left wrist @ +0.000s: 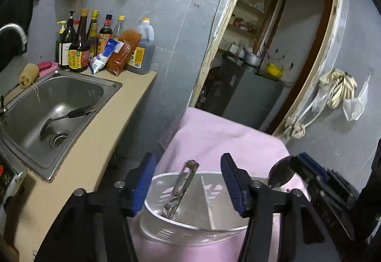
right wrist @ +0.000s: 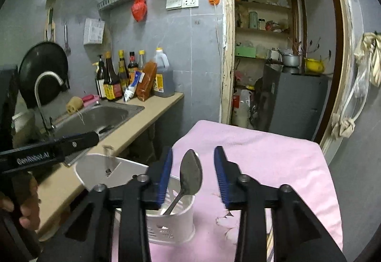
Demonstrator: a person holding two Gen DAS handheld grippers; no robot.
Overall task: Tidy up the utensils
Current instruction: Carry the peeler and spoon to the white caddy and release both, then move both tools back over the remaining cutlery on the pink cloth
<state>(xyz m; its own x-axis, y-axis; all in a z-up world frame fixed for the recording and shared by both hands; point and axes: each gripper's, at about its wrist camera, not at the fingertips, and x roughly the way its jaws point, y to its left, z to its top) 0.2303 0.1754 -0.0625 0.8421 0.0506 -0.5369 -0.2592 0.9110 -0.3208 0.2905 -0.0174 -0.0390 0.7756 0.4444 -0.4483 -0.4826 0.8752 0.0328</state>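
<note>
Both hand-held grippers, left (left wrist: 188, 181) and right (right wrist: 193, 172), stand parted, empty, above a slotted white plastic holder (right wrist: 170, 226) containing a steel spoon (right wrist: 190, 172).

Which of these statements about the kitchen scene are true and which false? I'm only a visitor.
1. The spoon stands in the white holder. True.
2. The right tool pinches the spoon. False: its blue pads stand apart on either side, not touching.
3. A ladle lies in the sink. True.
4. The holder sits on the counter. False: it rests on the pink cloth.
5. The peeler leans inside the holder. True.
6. The left tool grips the peeler. False: it is open.
</note>
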